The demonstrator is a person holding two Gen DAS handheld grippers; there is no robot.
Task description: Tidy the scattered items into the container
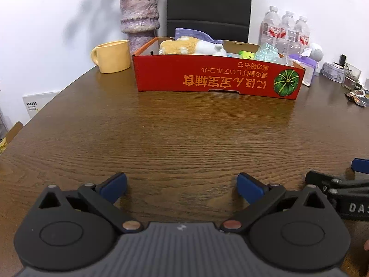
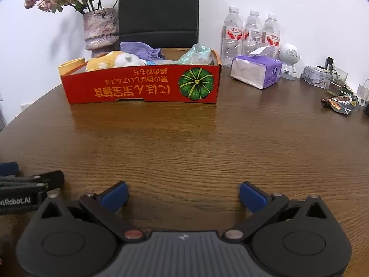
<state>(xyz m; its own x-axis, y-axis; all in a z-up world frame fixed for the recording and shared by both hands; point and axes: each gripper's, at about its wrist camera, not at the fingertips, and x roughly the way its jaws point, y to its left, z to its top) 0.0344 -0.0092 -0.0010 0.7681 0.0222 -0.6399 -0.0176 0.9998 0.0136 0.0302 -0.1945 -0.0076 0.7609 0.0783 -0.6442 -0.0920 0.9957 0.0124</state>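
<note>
A red cardboard box [image 1: 216, 78] with a green pumpkin print stands at the far middle of the brown table; it also shows in the right wrist view [image 2: 143, 85]. Inside it lie a yellow-and-white plush toy [image 1: 191, 46], a purple cloth [image 1: 193, 33], a crumpled clear plastic bag [image 1: 267, 52] and a small yellow-green item [image 1: 246, 54]. My left gripper [image 1: 182, 188] is open and empty, low over the table near its front. My right gripper [image 2: 183, 196] is open and empty beside it, also well short of the box.
A yellow mug [image 1: 113, 56] and a purple vase with flowers [image 1: 139, 18] stand left of the box. Three water bottles [image 2: 251, 34], a tissue pack [image 2: 256, 70], a small white robot figure [image 2: 289, 60], a clear case and snack packets [image 2: 341, 102] sit to the right. A black chair [image 2: 159, 9] stands behind.
</note>
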